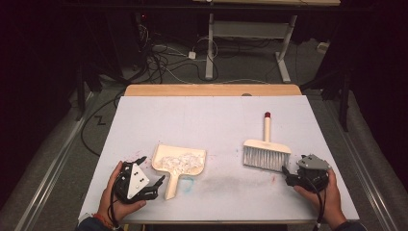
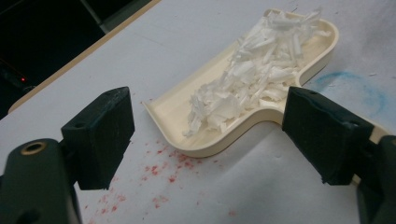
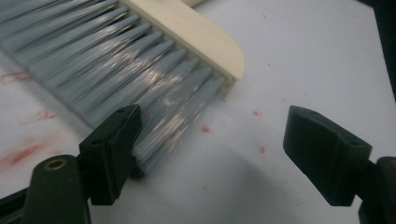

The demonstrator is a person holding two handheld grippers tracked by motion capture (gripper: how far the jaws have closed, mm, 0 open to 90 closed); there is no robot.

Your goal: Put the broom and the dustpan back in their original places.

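A cream dustpan (image 1: 179,168) lies at the table's front left, its tray (image 2: 205,149) heaped with white shreds (image 2: 247,84). My left gripper (image 1: 153,169) rests just left of the pan's handle. In the left gripper view, that gripper (image 2: 208,140) is open, its jaws wide apart, and the handle runs behind the right-hand one. A cream brush (image 1: 266,151) with grey bristles (image 3: 140,56) and a red-tipped handle lies flat at the right. My right gripper (image 1: 287,175) sits at the bristles' near right corner. It stands open (image 3: 210,149), with its left-hand jaw against the bristle tips.
The white table top (image 1: 216,115) has a wooden strip (image 1: 211,90) along its far edge. Red specks (image 2: 159,168) dot the surface near the pan and brush. A faint blue smear (image 1: 190,182) marks the sheet beside the pan handle. Cables and desk legs lie on the floor beyond.
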